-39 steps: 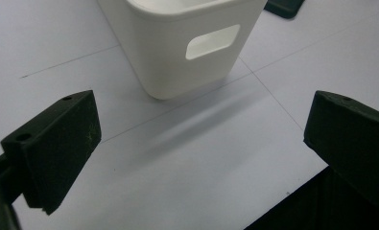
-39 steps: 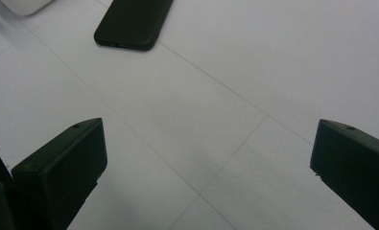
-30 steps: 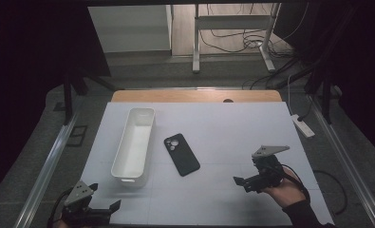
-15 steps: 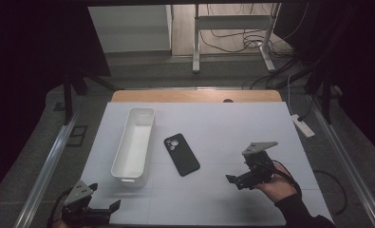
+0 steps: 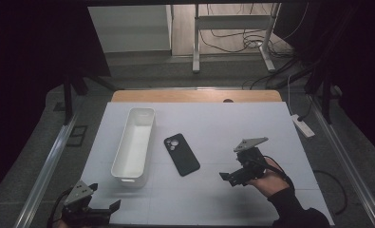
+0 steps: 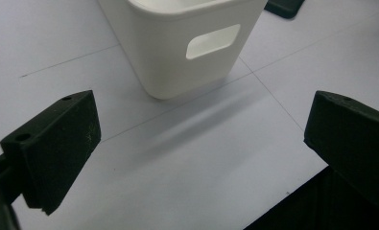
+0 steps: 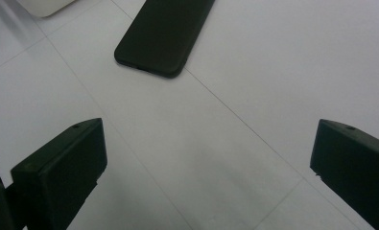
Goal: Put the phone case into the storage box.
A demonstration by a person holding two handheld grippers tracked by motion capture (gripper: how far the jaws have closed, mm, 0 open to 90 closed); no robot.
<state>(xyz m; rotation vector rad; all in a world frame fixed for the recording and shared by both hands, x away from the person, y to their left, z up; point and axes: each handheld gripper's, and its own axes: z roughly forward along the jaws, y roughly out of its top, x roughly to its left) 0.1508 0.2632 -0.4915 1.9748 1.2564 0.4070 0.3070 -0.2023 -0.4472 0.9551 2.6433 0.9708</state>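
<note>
Jaws stand wide and empty on both the right gripper (image 5: pixel 232 178), near the black phone (image 5: pixel 181 154) lying flat mid-table beside the white bin (image 5: pixel 134 142), and the left gripper (image 5: pixel 102 211) at the near edge.

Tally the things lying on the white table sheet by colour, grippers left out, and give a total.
White: 1, the bin
Black: 1, the phone, lying camera side up beside the bin
Total: 2
</note>
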